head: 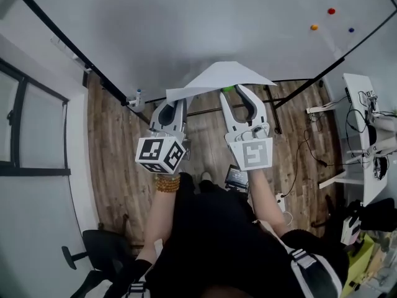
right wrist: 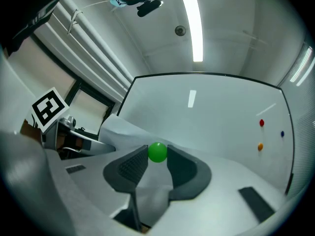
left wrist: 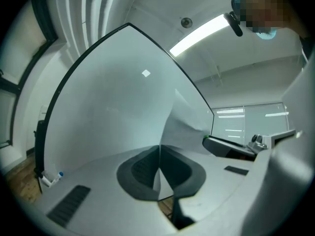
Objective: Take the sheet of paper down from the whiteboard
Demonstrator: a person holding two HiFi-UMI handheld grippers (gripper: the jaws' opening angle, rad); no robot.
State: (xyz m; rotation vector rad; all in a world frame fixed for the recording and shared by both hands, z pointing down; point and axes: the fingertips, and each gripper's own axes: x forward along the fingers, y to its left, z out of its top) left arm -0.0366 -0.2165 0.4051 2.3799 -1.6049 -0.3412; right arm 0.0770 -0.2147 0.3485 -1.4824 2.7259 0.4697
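Observation:
The white sheet of paper (head: 220, 78) is off the whiteboard (head: 186, 23) and hangs in the air in front of it, bent and draped across both grippers. My left gripper (head: 176, 103) is shut on the sheet's left edge; in the left gripper view the paper (left wrist: 189, 124) runs edge-on between the closed jaws of that gripper (left wrist: 158, 150). My right gripper (head: 237, 92) sits just to the right under the sheet. Its pads clamp a green ball magnet (right wrist: 157, 150) at the tips of the gripper (right wrist: 157, 157), with paper (right wrist: 125, 132) lying below and to the left.
Red (head: 331, 10), orange (head: 314, 27) and blue (head: 351, 30) magnets stay on the board's upper right. A marker (head: 138, 95) rests on the board's tray at the left. A desk with cables (head: 366, 135) stands at the right, an office chair (head: 99, 250) at lower left.

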